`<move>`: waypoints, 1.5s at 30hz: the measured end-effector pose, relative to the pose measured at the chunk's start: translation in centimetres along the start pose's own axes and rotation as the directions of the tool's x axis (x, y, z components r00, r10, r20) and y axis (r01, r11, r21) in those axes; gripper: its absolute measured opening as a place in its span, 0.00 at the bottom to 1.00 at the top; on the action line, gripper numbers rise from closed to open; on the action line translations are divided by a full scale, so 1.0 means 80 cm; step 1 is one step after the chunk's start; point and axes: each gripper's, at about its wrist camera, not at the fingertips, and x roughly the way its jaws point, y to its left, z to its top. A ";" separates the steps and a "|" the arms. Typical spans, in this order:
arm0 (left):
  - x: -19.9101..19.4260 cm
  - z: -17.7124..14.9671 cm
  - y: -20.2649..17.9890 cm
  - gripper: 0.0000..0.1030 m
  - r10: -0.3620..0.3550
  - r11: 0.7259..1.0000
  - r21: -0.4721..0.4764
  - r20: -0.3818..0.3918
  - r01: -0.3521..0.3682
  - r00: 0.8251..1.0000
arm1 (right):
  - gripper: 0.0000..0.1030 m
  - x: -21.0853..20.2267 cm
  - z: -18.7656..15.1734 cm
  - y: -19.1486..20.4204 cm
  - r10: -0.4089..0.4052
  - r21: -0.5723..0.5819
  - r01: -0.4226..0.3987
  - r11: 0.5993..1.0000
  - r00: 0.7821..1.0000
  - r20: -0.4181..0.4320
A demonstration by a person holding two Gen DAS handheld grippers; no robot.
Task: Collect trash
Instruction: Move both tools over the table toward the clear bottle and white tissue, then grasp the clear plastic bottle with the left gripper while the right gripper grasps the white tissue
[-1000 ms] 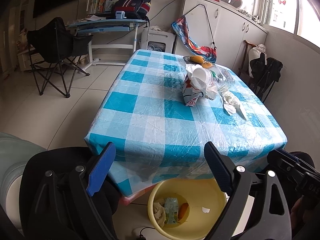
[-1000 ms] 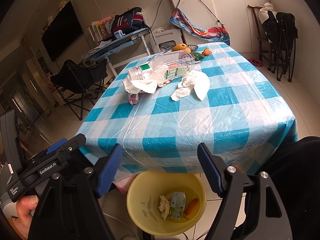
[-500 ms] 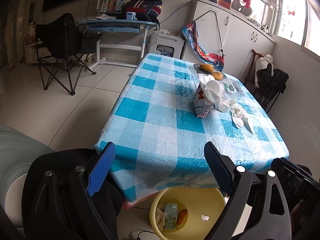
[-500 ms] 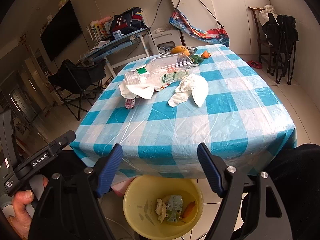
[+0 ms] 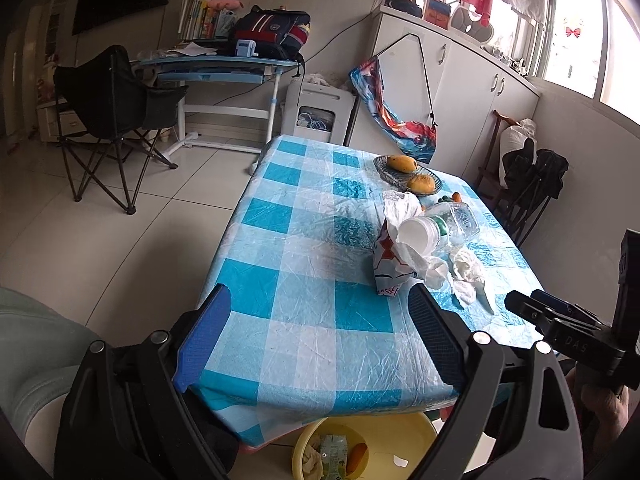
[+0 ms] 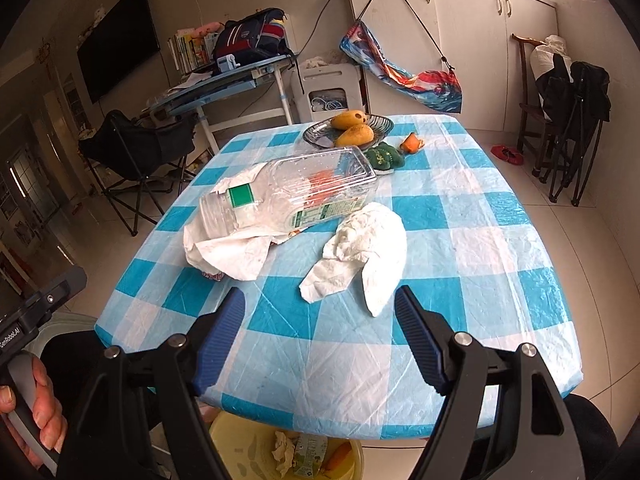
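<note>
A clear plastic bottle (image 6: 288, 196) lies on its side on the blue checked table (image 6: 460, 264), over a crumpled white tissue (image 6: 228, 250) and a small red-and-white carton (image 5: 386, 268). A second crumpled tissue (image 6: 360, 256) lies beside it. Orange peel (image 6: 412, 143) lies near the far edge. A yellow bin (image 6: 256, 452) with trash stands on the floor under the near edge. My right gripper (image 6: 320, 340) is open and empty above the table's near edge, just short of the second tissue. My left gripper (image 5: 316, 340) is open and empty over the near left corner.
A glass dish with two mangoes (image 6: 352, 128) and a green object (image 6: 384, 156) sit at the far end. A black folding chair (image 5: 108, 120) and a desk (image 5: 224, 68) stand to the left. White cabinets (image 6: 460, 32) line the back wall.
Both grippers have risen and moved forward over the table's near edge. The trash now looks closer and the bin has dropped to the bottom of both views. Both stay open.
</note>
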 end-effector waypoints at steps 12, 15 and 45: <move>0.044 0.053 -0.030 0.84 -0.057 0.996 0.065 0.006 0.056 0.998 | 0.72 0.059 0.030 -0.018 -0.019 0.000 0.019 1.000 0.998 -0.061; 0.058 0.062 -0.044 0.84 -0.071 0.992 0.104 -0.008 0.072 0.997 | 0.72 0.070 0.031 -0.023 -0.012 0.011 0.013 1.000 0.996 -0.085; 0.209 0.091 -0.245 0.53 -0.060 0.700 0.667 -0.299 0.254 0.952 | 0.65 0.063 0.031 -0.064 0.012 0.100 -0.007 0.995 0.999 -0.048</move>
